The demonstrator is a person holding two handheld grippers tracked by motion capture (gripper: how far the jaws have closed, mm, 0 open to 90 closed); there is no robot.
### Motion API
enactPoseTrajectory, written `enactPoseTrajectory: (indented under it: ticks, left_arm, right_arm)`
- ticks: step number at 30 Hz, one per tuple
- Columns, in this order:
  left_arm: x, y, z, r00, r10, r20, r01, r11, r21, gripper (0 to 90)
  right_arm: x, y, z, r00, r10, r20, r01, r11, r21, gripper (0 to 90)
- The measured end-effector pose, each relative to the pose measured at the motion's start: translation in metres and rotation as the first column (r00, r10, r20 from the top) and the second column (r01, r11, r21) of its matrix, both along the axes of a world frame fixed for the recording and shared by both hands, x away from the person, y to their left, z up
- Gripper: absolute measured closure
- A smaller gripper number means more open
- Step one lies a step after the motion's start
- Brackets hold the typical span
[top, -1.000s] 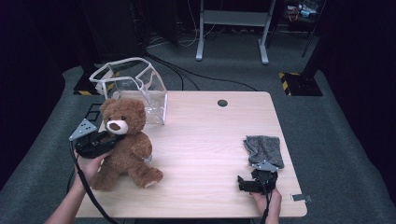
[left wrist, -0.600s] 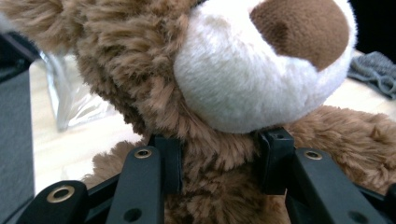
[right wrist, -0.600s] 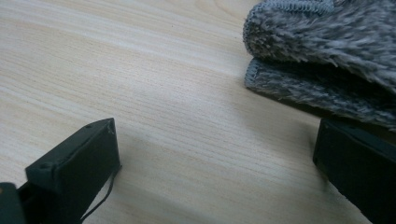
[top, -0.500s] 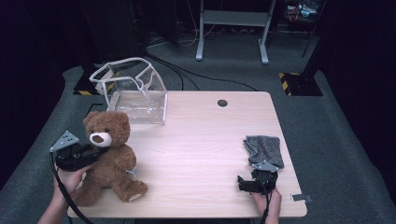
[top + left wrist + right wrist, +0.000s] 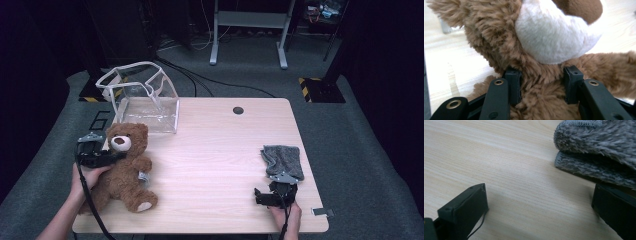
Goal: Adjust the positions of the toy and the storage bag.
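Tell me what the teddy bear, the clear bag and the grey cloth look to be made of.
Teddy bear: brown plush, shaggy fibres, white short-pile muzzle. Clear bag: likely soft see-through plastic with white trim; it sags. Grey cloth: looks like terry or microfibre, looped pile, stitched hem.

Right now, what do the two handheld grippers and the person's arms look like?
Both are black two-jaw tools. The left gripper carries a grey three-cornered plate and trails a black cable; its blocky arms show brass-ringed holes. The right gripper has a grey plate and a cable too. The forearms are bare, no sleeves.
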State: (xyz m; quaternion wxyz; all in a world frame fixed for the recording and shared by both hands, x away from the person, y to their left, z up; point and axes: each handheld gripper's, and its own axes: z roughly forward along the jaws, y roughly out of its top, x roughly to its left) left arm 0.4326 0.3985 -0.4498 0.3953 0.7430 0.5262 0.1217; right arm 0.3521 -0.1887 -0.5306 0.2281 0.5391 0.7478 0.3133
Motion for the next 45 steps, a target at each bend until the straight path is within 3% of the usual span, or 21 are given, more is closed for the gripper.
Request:
enactPoseTrajectory:
  ticks: [5,6,10,28,37,45]
  left_arm:
    - [0.018,-0.001,-0.011,0.9984,-0.010,-0.056,0.013,0.9985,0.054,57.7]
    - [0.019,-0.002,-0.011,0.9971,-0.001,-0.076,0.004,0.9993,0.038,57.4]
    - [0.022,-0.003,-0.012,0.9960,-0.019,-0.087,0.024,0.9982,0.054,57.2]
    - [-0.011,-0.002,-0.014,0.9956,-0.049,-0.080,0.050,0.9987,0.006,54.2]
    - [-0.011,-0.004,0.000,0.9974,-0.029,-0.065,0.029,0.9995,0.009,33.1]
    - [-0.010,-0.013,0.036,0.9999,0.005,0.012,-0.006,0.9990,0.044,17.9]
  right_arm:
    - [0.000,0.000,0.000,1.0000,-0.004,0.000,0.004,1.000,0.006,0.0]
    - [0.000,0.000,0.000,1.0000,0.000,0.000,0.000,1.000,0.001,0.0]
    - [0.000,0.000,0.000,1.0000,-0.002,0.000,0.002,1.000,0.002,0.0]
    - [0.000,0.001,0.000,1.0000,-0.005,0.001,0.005,1.000,0.006,0.0]
    - [0.000,0.000,0.000,1.0000,-0.001,0.000,0.001,1.000,0.000,0.0]
    - [0.001,0.000,0.000,1.0000,0.004,-0.005,-0.004,1.000,-0.002,0.0]
